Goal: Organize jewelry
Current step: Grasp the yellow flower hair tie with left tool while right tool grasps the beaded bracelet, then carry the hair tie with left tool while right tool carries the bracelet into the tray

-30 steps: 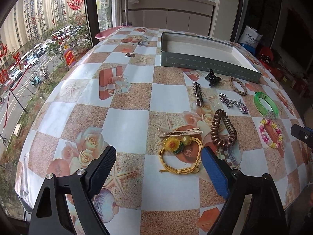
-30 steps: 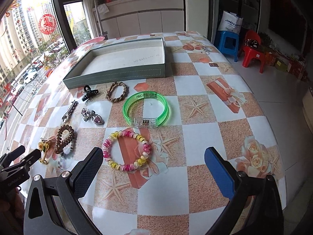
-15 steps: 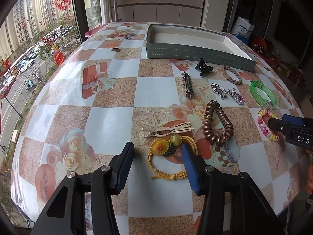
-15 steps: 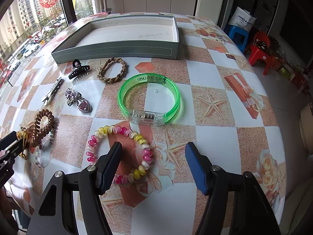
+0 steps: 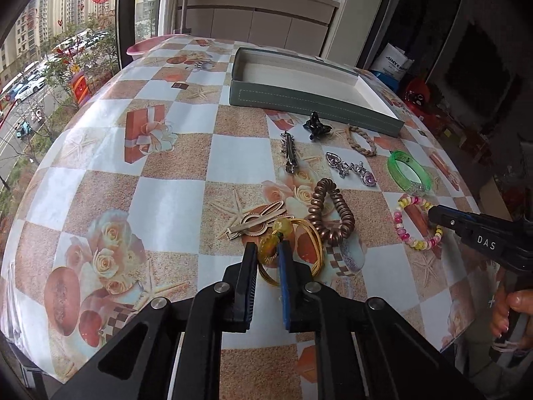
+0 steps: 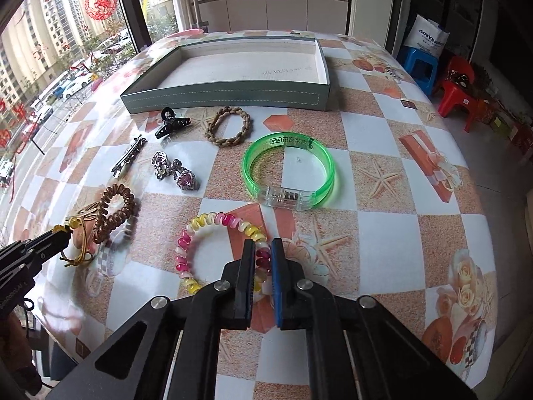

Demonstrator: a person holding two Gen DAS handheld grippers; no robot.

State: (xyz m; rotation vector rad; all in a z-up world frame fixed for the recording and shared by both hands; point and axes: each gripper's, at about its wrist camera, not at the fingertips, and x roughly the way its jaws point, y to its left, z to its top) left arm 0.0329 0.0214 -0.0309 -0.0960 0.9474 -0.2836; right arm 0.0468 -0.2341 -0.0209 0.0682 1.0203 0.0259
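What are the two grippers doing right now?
Left gripper: shut on the yellow flower hair tie.
Right gripper: shut on the pink-yellow spiral bracelet.

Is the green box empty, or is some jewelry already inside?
Empty as far as visible: the green box shows only its bare pale floor in the right wrist view.

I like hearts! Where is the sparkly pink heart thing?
The heart brooch lies on the table in the right wrist view, left of the green bangle, between the silver clip and that bangle, below the black claw clip.
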